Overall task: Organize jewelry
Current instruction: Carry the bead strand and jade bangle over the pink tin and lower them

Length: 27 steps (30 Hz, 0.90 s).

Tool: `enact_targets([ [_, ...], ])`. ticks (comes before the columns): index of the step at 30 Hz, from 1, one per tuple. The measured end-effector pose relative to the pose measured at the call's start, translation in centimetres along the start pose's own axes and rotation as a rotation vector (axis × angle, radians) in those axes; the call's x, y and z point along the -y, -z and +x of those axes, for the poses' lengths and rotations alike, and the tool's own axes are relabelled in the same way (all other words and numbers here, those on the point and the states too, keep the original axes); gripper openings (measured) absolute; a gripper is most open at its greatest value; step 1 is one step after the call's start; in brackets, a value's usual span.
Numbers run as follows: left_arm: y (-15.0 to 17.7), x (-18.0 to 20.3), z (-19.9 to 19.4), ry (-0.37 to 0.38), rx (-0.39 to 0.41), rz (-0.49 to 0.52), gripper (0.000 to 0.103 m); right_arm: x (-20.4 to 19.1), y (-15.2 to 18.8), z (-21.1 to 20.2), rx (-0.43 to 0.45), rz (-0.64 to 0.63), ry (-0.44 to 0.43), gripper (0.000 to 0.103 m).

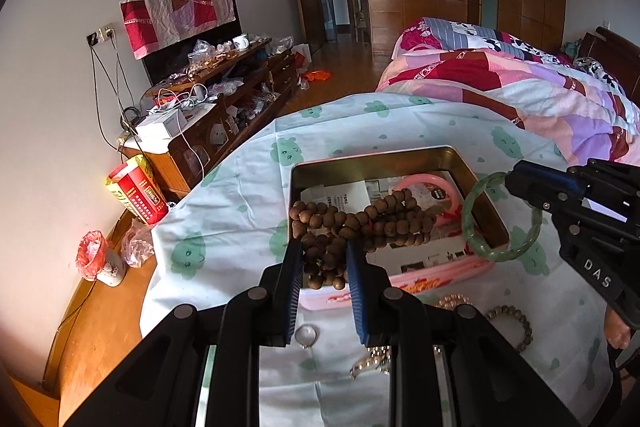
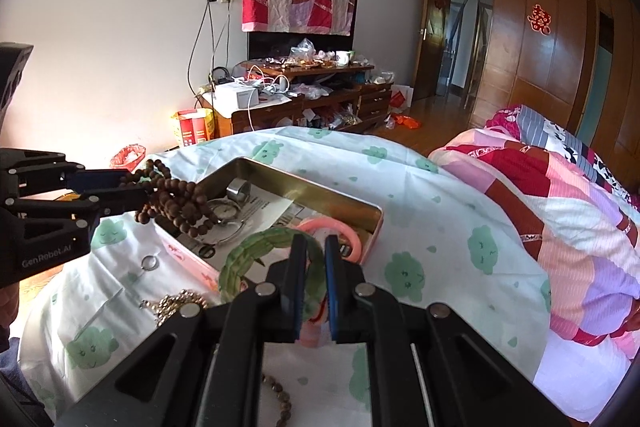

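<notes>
Grippers tilt downward over the tin box (image 1: 400, 163) on the cloth-covered table (image 1: 240, 195). Your left gripper (image 1: 325, 259) is clamped on a bunch of brown wooden beads (image 1: 360, 223), which hang over the box's near-left corner. Your right gripper (image 2: 316, 259) comes in from the right side and is closed on the green bangle (image 2: 240, 259), holding it above the box's near edge. A pink bangle (image 2: 340, 229) lies inside the box. A ring (image 1: 306, 335) lies on the cloth outside it.
</notes>
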<state>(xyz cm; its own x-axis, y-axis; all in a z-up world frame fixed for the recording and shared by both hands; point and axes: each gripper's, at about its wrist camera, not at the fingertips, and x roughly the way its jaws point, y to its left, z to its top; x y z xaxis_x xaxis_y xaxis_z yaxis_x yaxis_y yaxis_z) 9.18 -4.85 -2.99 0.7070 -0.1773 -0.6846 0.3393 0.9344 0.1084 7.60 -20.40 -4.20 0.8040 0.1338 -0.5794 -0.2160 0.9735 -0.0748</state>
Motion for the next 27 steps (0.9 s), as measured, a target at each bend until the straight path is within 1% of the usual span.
enact_targets([
  [9, -1.0, -0.1, 2.1, -0.001, -0.028, -0.002, 0.022, 0.4, -1.0, 1.8, -0.017, 0.0, 0.021, 0.011],
  [19, -1.9, -0.3, 3.7, -0.012, -0.048, -0.011, 0.022, 0.9, -1.7, 2.7, -0.024, -0.003, 0.043, 0.011],
  [27, -2.2, 0.1, 5.0, -0.012, -0.071, -0.011, 0.023, 1.0, -1.8, 4.3, -0.052, -0.004, 0.053, 0.011],
])
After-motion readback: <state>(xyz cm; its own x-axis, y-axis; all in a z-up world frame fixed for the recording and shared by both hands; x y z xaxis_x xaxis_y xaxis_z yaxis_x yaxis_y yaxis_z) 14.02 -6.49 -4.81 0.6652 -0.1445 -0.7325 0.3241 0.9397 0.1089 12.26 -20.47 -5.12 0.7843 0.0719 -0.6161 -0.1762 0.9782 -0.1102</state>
